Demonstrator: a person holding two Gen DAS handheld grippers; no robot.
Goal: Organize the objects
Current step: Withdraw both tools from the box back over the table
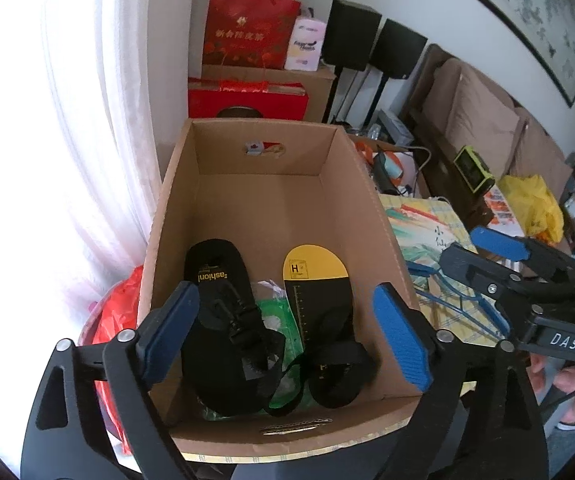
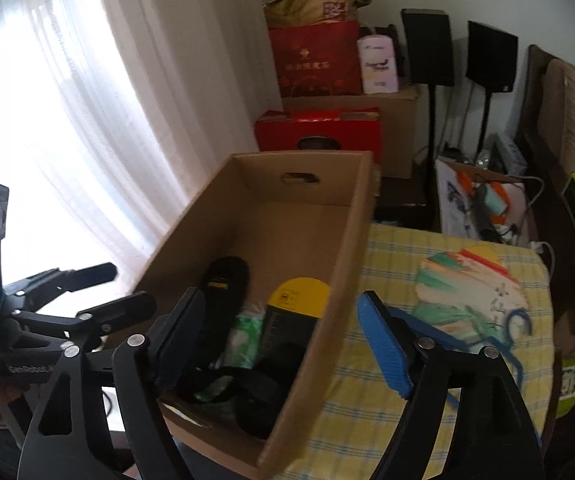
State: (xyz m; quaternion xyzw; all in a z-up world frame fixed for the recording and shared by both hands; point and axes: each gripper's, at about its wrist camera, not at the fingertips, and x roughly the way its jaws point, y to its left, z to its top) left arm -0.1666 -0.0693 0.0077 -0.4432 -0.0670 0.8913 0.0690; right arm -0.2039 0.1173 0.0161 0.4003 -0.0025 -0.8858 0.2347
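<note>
1. Cardboard box (image 1: 263, 208) sits on the checked cloth (image 2: 467, 280), window at nine o'clock.
2. Two black sandals (image 1: 223, 320) lie inside, near end.
3. Left gripper (image 1: 287, 340) and right gripper (image 2: 283, 344) hover, fingers spread, pinching nothing.

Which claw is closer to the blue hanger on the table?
The right claw. It hovers over the box wall, one finger just above the blue hanger. The left claw hangs over the sandals inside the cardboard box.

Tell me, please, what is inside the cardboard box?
Inside the cardboard box lie two black sandals, one with a yellow heel, over green plastic packaging. What lies beneath them is covered.
</note>
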